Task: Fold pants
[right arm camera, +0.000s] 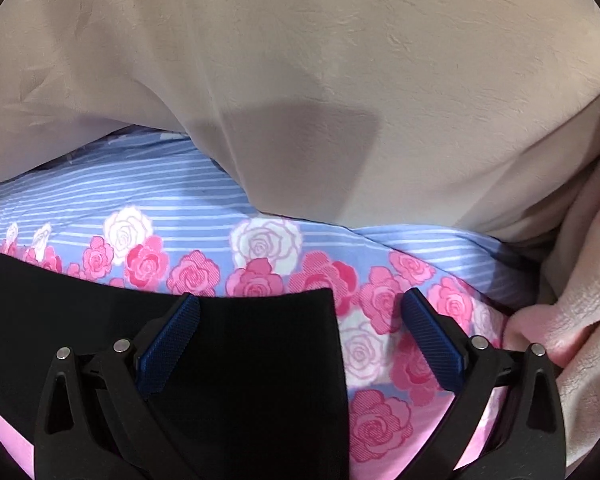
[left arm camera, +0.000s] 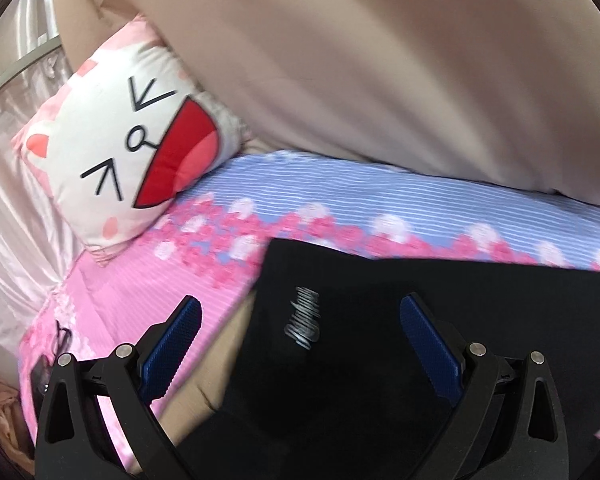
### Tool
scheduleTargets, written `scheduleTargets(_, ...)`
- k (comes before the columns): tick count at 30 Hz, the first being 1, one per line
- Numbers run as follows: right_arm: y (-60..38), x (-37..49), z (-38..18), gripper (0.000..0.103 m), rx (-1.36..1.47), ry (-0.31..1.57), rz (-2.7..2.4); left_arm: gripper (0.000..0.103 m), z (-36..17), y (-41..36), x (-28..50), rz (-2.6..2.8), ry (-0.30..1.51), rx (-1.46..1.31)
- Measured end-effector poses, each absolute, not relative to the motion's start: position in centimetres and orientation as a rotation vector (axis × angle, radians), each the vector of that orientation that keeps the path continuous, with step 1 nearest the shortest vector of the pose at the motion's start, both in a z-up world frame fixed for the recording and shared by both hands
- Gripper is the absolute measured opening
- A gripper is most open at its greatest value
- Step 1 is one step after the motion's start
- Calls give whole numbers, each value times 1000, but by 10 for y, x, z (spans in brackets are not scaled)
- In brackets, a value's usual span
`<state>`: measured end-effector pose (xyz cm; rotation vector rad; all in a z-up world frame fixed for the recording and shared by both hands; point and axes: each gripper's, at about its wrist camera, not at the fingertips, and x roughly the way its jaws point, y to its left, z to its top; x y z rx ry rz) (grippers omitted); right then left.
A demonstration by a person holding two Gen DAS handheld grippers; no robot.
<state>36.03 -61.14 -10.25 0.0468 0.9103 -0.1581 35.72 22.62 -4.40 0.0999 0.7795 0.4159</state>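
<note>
Low in both wrist views, we hold the left gripper (left arm camera: 300, 320) and right gripper (right arm camera: 300, 316) with jaws spread wide over the black pants (left arm camera: 380, 360), gripping nothing, so closing on the top layer alone could drag the fold crooked.

Each fisheye camera sat just behind its own black, blue-padded fingers, looking forward and down, close over the bed. The left view faced the black folded pants (left arm camera: 380, 340) and a white cartoon-face pillow (left arm camera: 128, 152). Both views shared the pants (right arm camera: 240, 360), the rose-printed striped bedsheet (right arm camera: 260, 256) and the beige blanket (right arm camera: 340, 80).
</note>
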Motion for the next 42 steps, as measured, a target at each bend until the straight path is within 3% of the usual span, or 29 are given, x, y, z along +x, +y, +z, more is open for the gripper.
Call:
scheduleTargets(2,-611,360,-102,98,44,906,-154,98,-46,248,370,456,791,101)
scheduleTargets(14,-594,365,-94,57,68,895,-129,94,-89,305,437,366,991,-29)
scheduleTargets(16,-592,366,-93,54,72,900,-128,62,-92,305,444,319,1010,-40)
scheduleTargets(17,-593,366,-91,52,79,905,-129,52,-93,306,447,287,1021,-64)
scheduleTargets(19,-595,367,-89,49,96,909,-135,17,-89,311,449,239,1016,-137)
scheduleTargets(20,-597,365,-86,45,102,912,-136,15,-86,310,449,225,1015,-147)
scheduleTargets(21,-599,366,-85,42,108,913,-138,6,-83,308,449,218,1010,-153)
scheduleTargets(26,-603,361,-72,27,140,907,-124,5,-52,303,427,183,933,-161)
scheduleTargets(29,-606,350,-59,9,153,882,-126,5,-29,300,410,151,895,-166)
scheduleTargets(42,-601,243,9,6,146,731,-100,5,50,294,298,7,767,-186)
